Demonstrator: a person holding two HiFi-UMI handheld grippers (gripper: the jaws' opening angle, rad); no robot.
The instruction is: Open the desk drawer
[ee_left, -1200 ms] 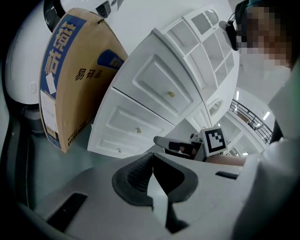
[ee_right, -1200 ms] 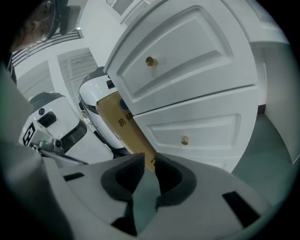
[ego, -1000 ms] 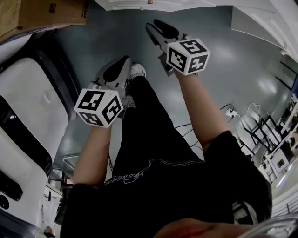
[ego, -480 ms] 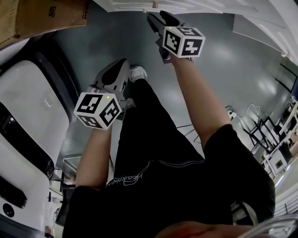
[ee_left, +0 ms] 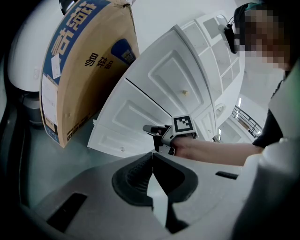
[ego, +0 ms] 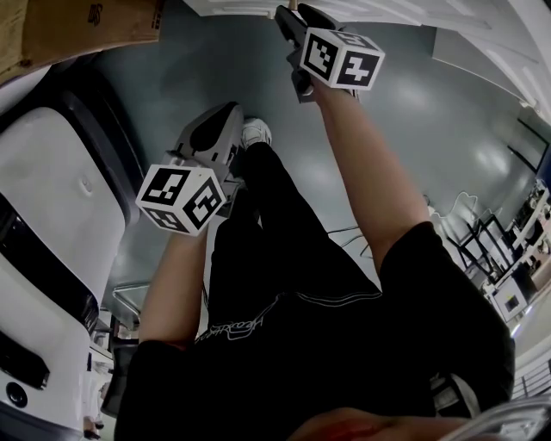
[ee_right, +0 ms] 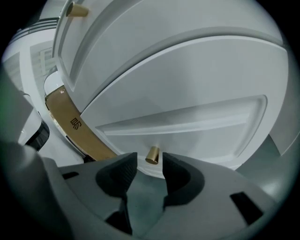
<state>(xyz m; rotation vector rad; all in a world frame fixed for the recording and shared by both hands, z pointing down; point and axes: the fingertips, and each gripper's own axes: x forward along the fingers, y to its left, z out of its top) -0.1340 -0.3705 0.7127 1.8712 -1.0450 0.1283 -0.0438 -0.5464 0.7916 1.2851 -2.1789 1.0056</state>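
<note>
The white desk's drawer front (ee_right: 187, 117) fills the right gripper view, with a small brass knob (ee_right: 152, 155) on it. My right gripper (ee_right: 149, 161) is open and its jaws are closing. The knob sits between the fingertips, and the pads do not press on it. In the head view the right gripper (ego: 293, 21) reaches to the desk's edge (ego: 379, 10) at the top. My left gripper (ee_left: 153, 155) hangs back by the person's leg, shut with nothing in it. It looks at the desk front (ee_left: 154, 103) and at the right gripper (ee_left: 149, 129).
A cardboard box (ee_left: 84, 65) stands on the grey floor left of the desk. A large white and black unit (ego: 52, 198) runs along the left. The person's black trousers and a shoe (ego: 254, 132) lie between the grippers. Cables (ego: 448, 211) lie on the floor at right.
My right gripper has moved forward toward the top of the head view, up to the desk front. The left gripper has hardly moved.
</note>
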